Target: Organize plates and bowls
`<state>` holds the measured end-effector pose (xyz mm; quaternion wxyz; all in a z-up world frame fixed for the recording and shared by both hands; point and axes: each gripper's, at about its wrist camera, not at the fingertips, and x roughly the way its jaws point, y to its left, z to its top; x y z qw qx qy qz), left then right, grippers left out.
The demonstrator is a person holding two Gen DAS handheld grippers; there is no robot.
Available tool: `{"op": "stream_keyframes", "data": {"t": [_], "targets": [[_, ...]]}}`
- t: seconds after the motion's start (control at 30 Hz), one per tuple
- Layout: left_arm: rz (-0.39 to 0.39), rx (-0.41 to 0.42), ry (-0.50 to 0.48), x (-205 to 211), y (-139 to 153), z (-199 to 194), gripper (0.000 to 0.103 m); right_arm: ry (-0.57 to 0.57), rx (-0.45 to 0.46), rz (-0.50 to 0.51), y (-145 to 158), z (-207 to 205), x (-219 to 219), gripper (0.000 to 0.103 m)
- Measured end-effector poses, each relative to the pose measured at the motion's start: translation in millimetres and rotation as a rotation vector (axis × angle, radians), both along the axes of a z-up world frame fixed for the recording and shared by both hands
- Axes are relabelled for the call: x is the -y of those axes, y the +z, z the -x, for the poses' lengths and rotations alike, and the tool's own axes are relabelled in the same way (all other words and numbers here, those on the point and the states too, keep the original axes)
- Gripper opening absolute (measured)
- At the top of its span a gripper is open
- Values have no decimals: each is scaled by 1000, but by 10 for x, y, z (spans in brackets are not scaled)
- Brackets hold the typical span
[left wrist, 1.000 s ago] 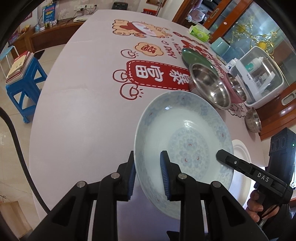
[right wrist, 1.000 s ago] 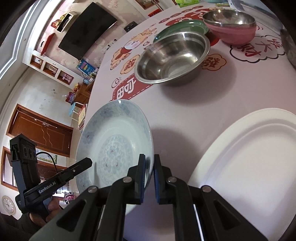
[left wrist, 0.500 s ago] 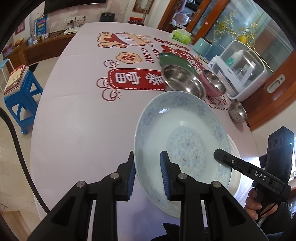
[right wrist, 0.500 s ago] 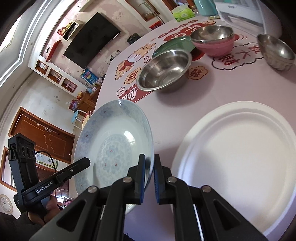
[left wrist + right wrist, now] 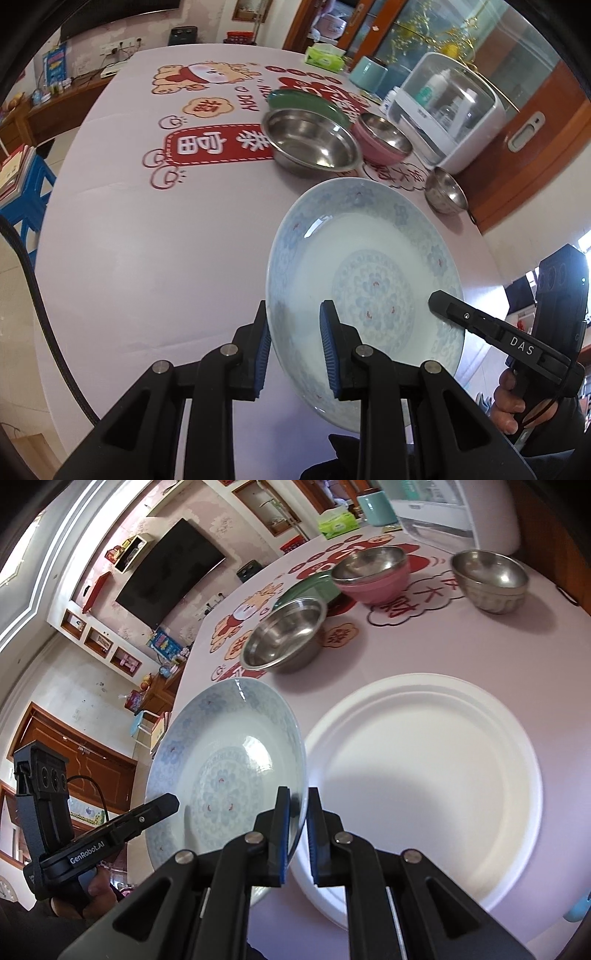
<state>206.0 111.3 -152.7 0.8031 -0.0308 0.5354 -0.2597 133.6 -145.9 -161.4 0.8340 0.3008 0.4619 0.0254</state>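
Note:
A blue-patterned porcelain plate (image 5: 369, 280) is held in the air above the table, tilted. My left gripper (image 5: 295, 343) has its jaws around the plate's near rim, with a visible gap on the inner side. My right gripper (image 5: 297, 816) is shut on the opposite rim of the same plate (image 5: 221, 771). A large white plate (image 5: 436, 775) lies on the table just right of the lifted plate. Further back stand a wide steel bowl (image 5: 314, 142), a steel bowl nested in a pink bowl (image 5: 382, 142), a green plate (image 5: 306, 101) and a small steel bowl (image 5: 443, 188).
A white appliance box (image 5: 447, 107) stands at the table's right rear, with a teal cup (image 5: 365, 72) and a green tissue pack (image 5: 325, 59) behind. A blue stool with books (image 5: 18, 184) stands off the table's left edge.
The plate has risen higher above the table with both grippers on it, and more of the white plate and the far bowls has come into view.

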Motion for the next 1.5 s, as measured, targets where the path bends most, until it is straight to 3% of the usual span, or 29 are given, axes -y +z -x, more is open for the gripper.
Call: {"op": "stream_keyframes", "data": {"t": [0.73, 1.07, 1.5], "targets": [[-54, -87, -43, 1087, -190, 262, 23, -15, -109, 19, -86, 357, 937, 9], [-104, -174, 33, 1391, -464, 220, 23, 84, -237, 5, -373, 181, 1238, 10], [-150, -220, 158, 1382, -676, 154, 23, 250, -324, 68, -566, -84, 1166, 12]]}}
